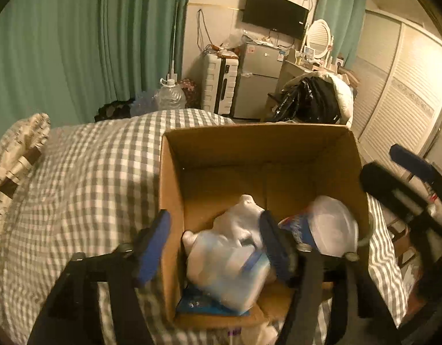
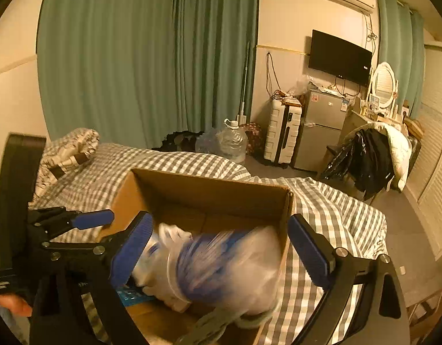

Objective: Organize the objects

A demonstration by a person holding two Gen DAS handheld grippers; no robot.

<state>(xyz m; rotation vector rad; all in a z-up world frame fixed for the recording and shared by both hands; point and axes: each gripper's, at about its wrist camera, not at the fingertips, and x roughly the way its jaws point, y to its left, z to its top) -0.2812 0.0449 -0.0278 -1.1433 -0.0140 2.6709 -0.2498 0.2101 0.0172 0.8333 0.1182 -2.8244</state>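
An open cardboard box (image 1: 221, 149) (image 2: 209, 189) stands on the checked bed. Inside lie a white plastic bag of items (image 1: 235, 244), a clear lidded tub with a blue label (image 1: 330, 224) (image 2: 226, 264) and a blue packet (image 1: 198, 304) on the floor of the box. My left gripper (image 1: 218, 247) is open, its fingers straddling the box's left wall, above the white bag. My right gripper (image 2: 221, 247) is open and wide, hovering over the blurred tub, which sits loose between the fingers. The right gripper also shows in the left wrist view (image 1: 393, 166).
The bed with grey checked sheet (image 1: 86, 172) (image 2: 336, 210) has a pillow (image 1: 22, 143) at its left. Beyond are green curtains, a water jug (image 1: 170, 95), a white suitcase (image 2: 282, 132), a fridge (image 2: 324, 126) and a chair piled with clothes (image 2: 370, 158).
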